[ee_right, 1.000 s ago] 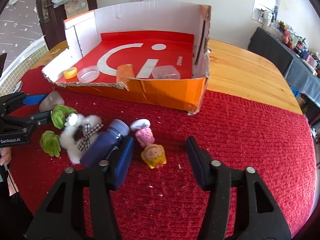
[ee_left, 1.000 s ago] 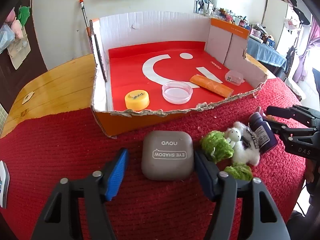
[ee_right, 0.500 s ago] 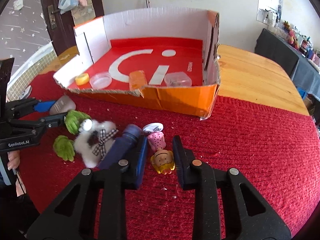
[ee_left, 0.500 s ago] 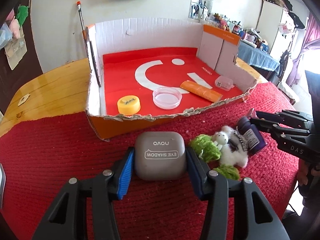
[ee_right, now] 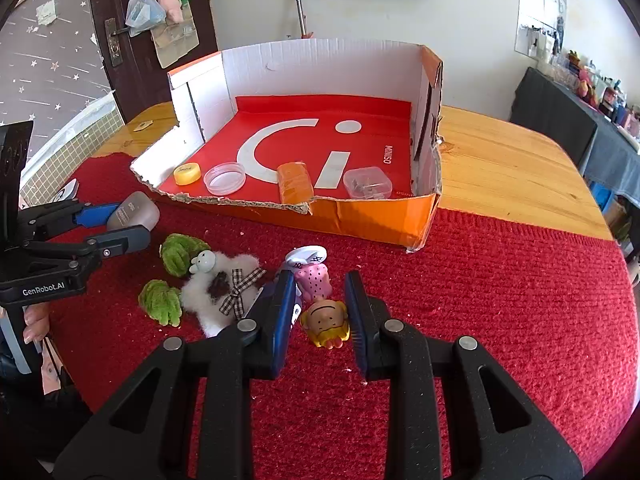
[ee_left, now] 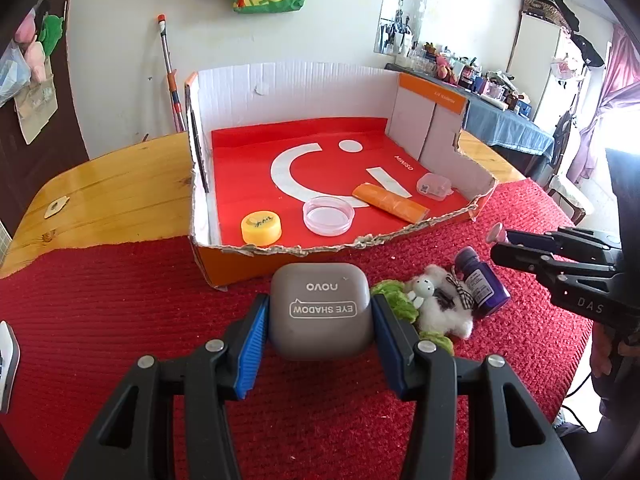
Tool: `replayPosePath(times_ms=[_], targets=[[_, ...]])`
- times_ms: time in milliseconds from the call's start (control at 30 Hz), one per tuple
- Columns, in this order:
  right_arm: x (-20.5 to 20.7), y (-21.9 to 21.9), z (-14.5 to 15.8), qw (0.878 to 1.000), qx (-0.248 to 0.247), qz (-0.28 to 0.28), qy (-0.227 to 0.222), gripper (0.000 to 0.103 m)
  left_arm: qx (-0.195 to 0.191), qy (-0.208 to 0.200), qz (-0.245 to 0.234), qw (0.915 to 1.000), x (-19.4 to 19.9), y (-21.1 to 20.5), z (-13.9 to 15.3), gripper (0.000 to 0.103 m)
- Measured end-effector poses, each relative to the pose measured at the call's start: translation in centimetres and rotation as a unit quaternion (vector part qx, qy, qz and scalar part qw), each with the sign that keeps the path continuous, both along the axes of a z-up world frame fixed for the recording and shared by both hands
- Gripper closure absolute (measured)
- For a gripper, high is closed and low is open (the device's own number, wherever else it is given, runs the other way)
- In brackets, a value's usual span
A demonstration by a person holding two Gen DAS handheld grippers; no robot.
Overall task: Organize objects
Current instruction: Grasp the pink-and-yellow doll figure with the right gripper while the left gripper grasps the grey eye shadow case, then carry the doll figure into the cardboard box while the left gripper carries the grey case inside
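Note:
My left gripper (ee_left: pixel 319 322) is shut on a grey eye shadow case (ee_left: pixel 320 310) and holds it over the red cloth, in front of the cardboard box (ee_left: pixel 436 120). The case also shows in the right wrist view (ee_right: pixel 134 210). My right gripper (ee_right: pixel 318 306) is shut on a small doll with a pink dress and yellow hair (ee_right: pixel 322 308), near the cloth. A white plush toy with green feet (ee_right: pixel 218 286) and a dark blue bottle (ee_left: pixel 480 282) lie between the two grippers.
The box floor holds a yellow jar (ee_left: pixel 261 227), a clear round dish (ee_left: pixel 328 215), an orange tube (ee_left: pixel 390 202) and a clear small case (ee_left: pixel 434 186). Bare wooden table (ee_right: pixel 508 160) lies right of the box. A white object (ee_left: pixel 6 360) lies at the cloth's left edge.
My left gripper closed on the eye shadow case and raised it. My right gripper closed on the doll and moved forward.

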State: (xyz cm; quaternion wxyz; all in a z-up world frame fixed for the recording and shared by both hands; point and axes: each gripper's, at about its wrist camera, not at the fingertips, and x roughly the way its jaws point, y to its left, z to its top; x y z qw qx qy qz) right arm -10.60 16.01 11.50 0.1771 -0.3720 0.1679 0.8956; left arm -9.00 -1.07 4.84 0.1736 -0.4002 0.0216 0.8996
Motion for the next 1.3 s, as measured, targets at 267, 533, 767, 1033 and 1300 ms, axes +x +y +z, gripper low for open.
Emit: replayPosePath(times_ms=[267,533,767,1033,1300], targets=[[0.2,-0.2,0.1,1.000,0.002,-0.007,0.000,0.079,0.003,0.005,0.000,1.0000,0.2,-0.1,0.4,0.051],[0.3,0.2,1.3,1.000,-0.018,0.001,0.024,0.079,0.009,0.020,-0.002,0.9998,0.5,-0.2,1.8,0.051],[-1.5,1.1,4.5,0.999,-0.005,0.012,0.043,0.079,0.019,0.032,-0.003,0.9993,-1.4,-0.3,4.2,0.051],[-7.6,5.5,5.0,0.999,-0.033,0.007,0.010,0.079,-0.011,0.004,0.005,0.9999,-7.8,0.5,4.3,0.051],[-12.6,9.5,1.6,0.995,-0.074,-0.020,-0.061,0.079,-0.001,-0.068,0.015,0.9976,-12.9,0.7,1.9,0.051]])
